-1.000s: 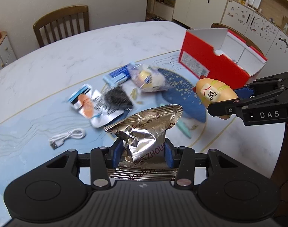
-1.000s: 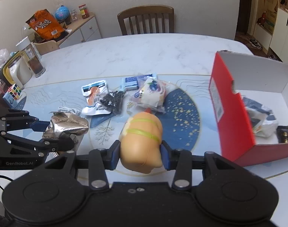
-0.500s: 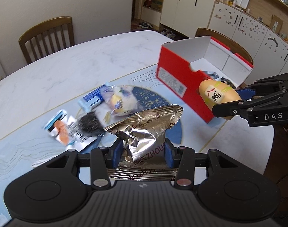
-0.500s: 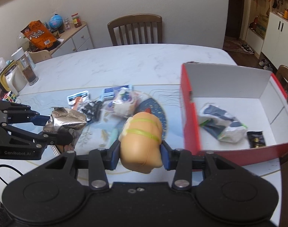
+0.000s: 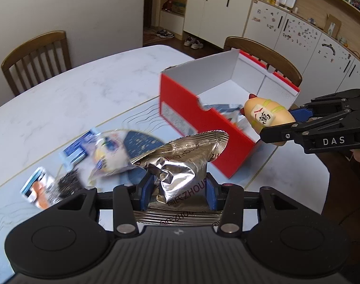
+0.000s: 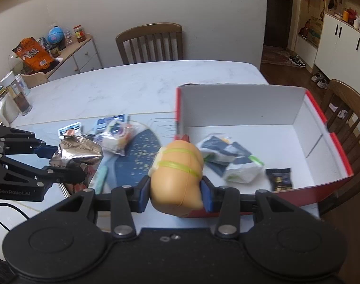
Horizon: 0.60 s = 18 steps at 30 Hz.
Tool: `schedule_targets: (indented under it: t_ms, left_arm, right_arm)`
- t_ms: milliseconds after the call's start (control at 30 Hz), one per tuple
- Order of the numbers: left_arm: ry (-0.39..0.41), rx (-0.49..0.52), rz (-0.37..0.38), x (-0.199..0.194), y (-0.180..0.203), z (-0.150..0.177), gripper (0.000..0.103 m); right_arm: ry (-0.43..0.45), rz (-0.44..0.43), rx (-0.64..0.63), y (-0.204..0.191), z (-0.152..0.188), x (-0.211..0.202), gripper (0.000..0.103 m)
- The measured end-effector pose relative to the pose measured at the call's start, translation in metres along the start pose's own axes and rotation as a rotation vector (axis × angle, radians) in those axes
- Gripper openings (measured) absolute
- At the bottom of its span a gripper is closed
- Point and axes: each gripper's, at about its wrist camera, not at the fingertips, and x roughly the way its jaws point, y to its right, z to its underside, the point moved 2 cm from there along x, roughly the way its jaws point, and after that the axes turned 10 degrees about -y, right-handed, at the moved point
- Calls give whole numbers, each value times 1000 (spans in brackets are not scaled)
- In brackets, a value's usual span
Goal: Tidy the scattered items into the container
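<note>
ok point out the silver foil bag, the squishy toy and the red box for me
silver foil bag (image 5: 180,172), left wrist view, crumpled middle between the pads
squishy toy (image 6: 176,172), right wrist view, orange body below the yellow-green bands
red box (image 6: 239,105), right wrist view, white inner back wall

We see the right hand-held gripper (image 6: 175,193) clamped on a tan toy (image 6: 176,177) at the red box (image 6: 326,184). At left, the left hand-held gripper (image 6: 68,163) pinches a silver packet (image 6: 77,151) above the worktop (image 6: 132,85).
</note>
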Motion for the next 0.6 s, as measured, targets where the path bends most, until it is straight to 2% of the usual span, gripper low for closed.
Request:
schedule_targets:
  t_ms: [600]
  left_arm:
    - [23,100,39,25,74,-69,44]
  right_arm:
    - [8,15,19,76,-10,-9,43]
